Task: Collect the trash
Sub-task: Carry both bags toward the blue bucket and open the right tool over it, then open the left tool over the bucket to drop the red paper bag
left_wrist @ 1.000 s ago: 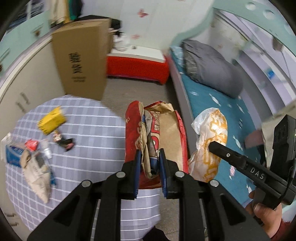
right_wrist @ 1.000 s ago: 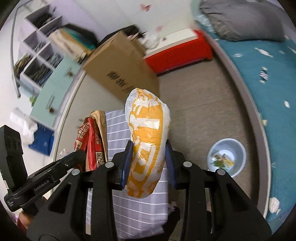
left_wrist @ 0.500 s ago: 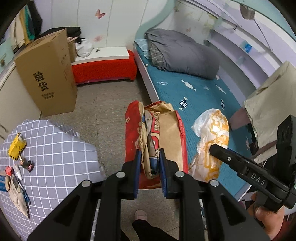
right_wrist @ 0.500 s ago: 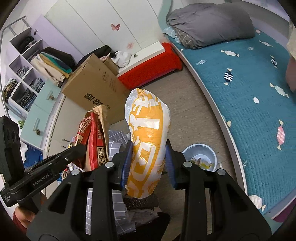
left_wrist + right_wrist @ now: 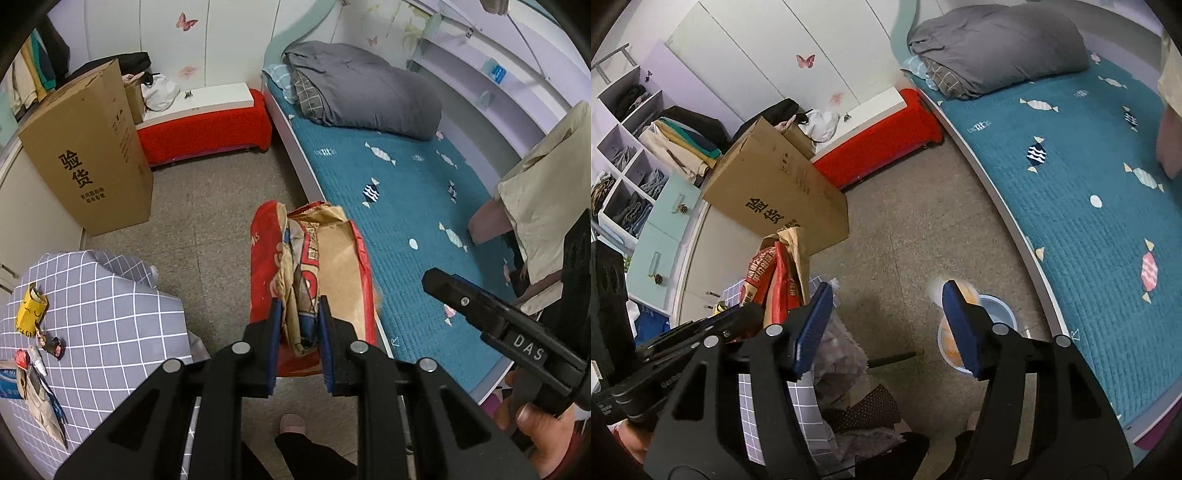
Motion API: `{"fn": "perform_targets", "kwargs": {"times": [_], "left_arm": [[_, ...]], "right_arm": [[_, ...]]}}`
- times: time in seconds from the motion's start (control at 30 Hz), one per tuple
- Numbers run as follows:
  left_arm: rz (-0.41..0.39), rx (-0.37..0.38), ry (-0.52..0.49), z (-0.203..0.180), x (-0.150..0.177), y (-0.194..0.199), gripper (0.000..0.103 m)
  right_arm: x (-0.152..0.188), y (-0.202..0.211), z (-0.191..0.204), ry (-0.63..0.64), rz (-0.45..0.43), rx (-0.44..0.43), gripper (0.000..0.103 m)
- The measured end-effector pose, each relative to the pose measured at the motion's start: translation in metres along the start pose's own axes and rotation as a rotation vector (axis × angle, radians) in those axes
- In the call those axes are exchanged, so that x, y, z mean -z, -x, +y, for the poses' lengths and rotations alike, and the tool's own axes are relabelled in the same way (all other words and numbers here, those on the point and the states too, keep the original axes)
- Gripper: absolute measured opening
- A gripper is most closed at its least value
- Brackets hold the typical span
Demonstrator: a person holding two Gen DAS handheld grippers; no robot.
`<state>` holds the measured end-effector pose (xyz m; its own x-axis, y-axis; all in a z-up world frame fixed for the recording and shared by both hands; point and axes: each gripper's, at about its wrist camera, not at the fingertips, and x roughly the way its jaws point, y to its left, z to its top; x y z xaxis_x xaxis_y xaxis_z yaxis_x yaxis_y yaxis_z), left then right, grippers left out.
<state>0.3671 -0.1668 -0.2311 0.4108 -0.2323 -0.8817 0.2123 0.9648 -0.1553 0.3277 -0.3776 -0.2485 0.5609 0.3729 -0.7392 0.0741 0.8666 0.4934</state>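
My left gripper [image 5: 297, 317] is shut on a crumpled red and brown paper bag [image 5: 314, 258], held upright over the floor; the bag also shows at the left of the right wrist view [image 5: 779, 273]. My right gripper [image 5: 886, 325] is open and empty above the floor. Below it, a yellow and white plastic bag [image 5: 947, 341] lies blurred in a pale blue bin [image 5: 1001, 310] beside the bed, partly hidden by my right finger. The right gripper body shows at the right of the left wrist view [image 5: 498, 325].
A round table with a grey checked cloth [image 5: 110, 317] holds a yellow wrapper [image 5: 31, 308] and several other scraps [image 5: 40, 391]. A tall cardboard box [image 5: 85, 147], a red bench [image 5: 199, 133] and a teal bed [image 5: 406, 206] surround the floor.
My right gripper has opened and let go of the yellow and white bag, which has dropped into the blue bin. Both grippers have swung further from the table towards the bed.
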Motion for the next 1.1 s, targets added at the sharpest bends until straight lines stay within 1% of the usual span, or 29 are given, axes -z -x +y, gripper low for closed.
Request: {"fn": "perform_targets", "kwargs": {"times": [0.23, 0.63, 0.87, 0.9, 0.93, 0.97, 1.0, 1.03, 1.07, 1.1], "left_arm": [[0.021, 0.009, -0.036, -0.011, -0.005, -0.010, 0.018], [0.037, 0.035, -0.085, -0.035, -0.009, -0.022, 0.019], [0.024, 0.056, -0.113, -0.049, -0.013, -0.023, 0.019], [0.019, 0.054, -0.115, -0.052, -0.014, -0.023, 0.022], [0.013, 0.052, -0.113, -0.052, -0.016, -0.023, 0.022], [0.007, 0.049, -0.105, -0.053, -0.017, -0.023, 0.028], [0.005, 0.045, -0.097, -0.053, -0.017, -0.024, 0.049], [0.001, 0.044, -0.082, -0.053, -0.017, -0.024, 0.061], [-0.010, 0.050, -0.069, -0.052, -0.017, -0.022, 0.070], [-0.016, 0.060, -0.064, -0.053, -0.017, -0.021, 0.070]], "right_arm": [[-0.004, 0.005, -0.003, -0.005, -0.011, 0.016, 0.063], [-0.006, 0.024, -0.008, 0.019, -0.059, 0.056, 0.065], [-0.006, 0.041, -0.010, 0.033, -0.108, 0.071, 0.066], [-0.006, 0.044, -0.012, 0.032, -0.117, 0.073, 0.066], [-0.006, 0.046, -0.013, 0.029, -0.123, 0.072, 0.066], [-0.006, 0.049, -0.015, 0.022, -0.131, 0.072, 0.067], [-0.005, 0.051, -0.017, 0.019, -0.133, 0.074, 0.067], [-0.005, 0.052, -0.018, 0.015, -0.134, 0.076, 0.067], [-0.005, 0.053, -0.020, 0.012, -0.135, 0.077, 0.067], [-0.005, 0.054, -0.021, 0.007, -0.136, 0.077, 0.067]]}}
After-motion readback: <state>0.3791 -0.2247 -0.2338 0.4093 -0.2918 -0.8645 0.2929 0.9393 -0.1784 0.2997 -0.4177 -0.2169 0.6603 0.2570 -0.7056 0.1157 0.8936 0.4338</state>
